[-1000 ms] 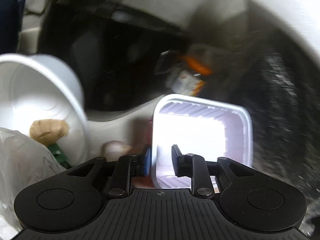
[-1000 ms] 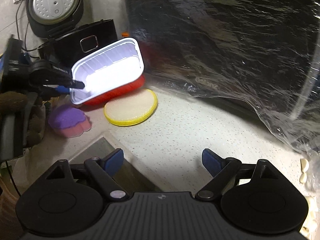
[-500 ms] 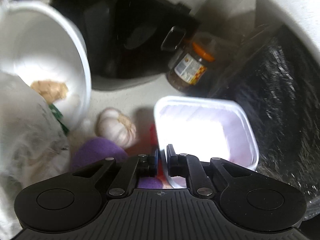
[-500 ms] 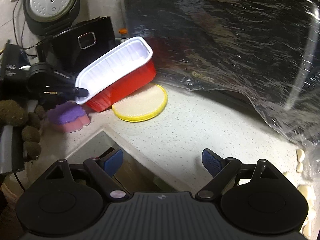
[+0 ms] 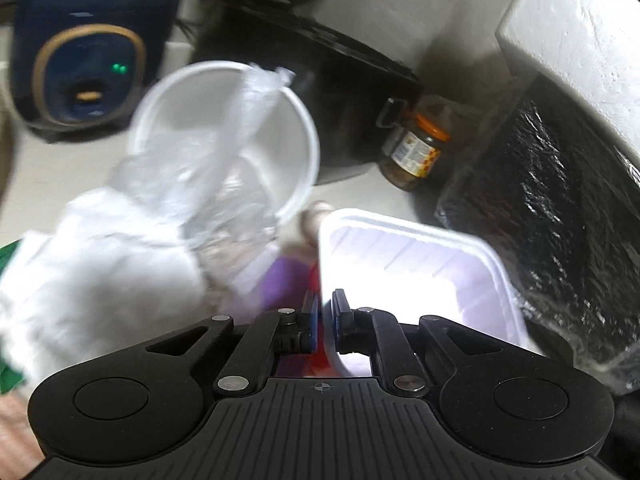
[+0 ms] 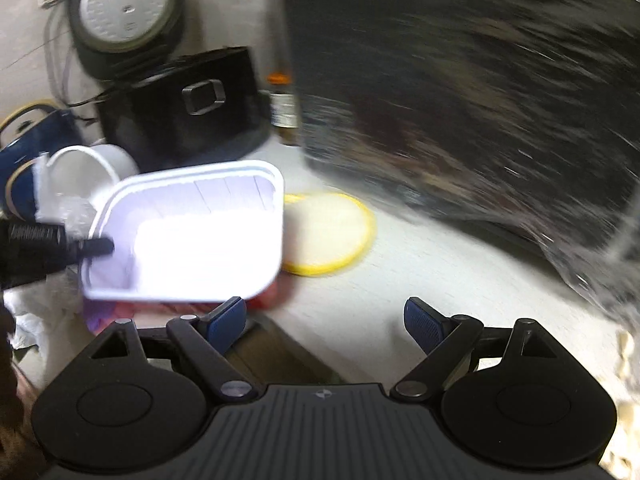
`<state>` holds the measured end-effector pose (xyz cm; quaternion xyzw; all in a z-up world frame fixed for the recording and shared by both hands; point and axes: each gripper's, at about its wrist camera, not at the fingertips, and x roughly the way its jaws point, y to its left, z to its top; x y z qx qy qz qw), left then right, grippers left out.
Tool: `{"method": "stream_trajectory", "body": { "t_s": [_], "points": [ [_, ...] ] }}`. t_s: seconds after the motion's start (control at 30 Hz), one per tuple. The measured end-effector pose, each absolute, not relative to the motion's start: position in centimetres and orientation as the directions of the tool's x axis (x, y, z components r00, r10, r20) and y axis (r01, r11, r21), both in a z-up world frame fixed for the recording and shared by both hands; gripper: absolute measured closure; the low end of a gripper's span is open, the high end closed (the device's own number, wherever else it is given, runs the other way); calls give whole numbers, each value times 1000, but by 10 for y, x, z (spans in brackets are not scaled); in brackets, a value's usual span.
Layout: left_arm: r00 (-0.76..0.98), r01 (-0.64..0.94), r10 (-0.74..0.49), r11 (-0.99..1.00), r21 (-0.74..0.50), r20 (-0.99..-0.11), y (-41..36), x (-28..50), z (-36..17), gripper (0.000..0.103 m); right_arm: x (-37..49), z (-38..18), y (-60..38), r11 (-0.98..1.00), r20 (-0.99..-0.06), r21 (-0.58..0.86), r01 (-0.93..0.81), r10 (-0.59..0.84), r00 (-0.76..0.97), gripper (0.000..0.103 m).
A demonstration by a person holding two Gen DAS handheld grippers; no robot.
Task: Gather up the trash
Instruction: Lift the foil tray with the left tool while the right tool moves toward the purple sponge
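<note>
Left wrist view: the left gripper is seen clamped on the near wall of a red takeaway tray, one finger inside the white lining and one outside against the red shell. The rim is probably pinched this way because the thin wall gives the only narrow edge to grip. The tray is held clear of the speckled counter, tilted slightly, above a purple sponge. Just to its left a white paper bowl is lying on its side with a clear plastic bag draped over it, seemingly more rubbish awaiting collection. A jar with an orange lid stands further back beside a black appliance. In the right wrist view the right gripper is shown with jaws wide apart and nothing between them, near the tray, likely kept free for another item; a yellow round pad is left flat behind the tray.
</note>
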<state>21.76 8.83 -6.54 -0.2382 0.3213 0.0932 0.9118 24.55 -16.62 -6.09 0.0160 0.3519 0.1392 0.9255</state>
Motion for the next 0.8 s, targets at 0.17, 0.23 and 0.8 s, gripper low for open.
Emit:
{"method": "stream_trajectory", "body": {
  "t_s": [0.17,0.23,0.8],
  "points": [
    [769,-426,154,846,-319,-620,115,180,-56,93,254,-58,-138,937,-640,116,-331,325,697,16],
    [760,-466,183,822,-327,-624,126,172,-56,91,261,-56,-131,930,-635,112,-351,339,694,16],
    [747,-490,191,806,-333,-637,124,146,-50,93,378,-87,-121,925,-695,123,-359,338,634,20]
  ]
}}
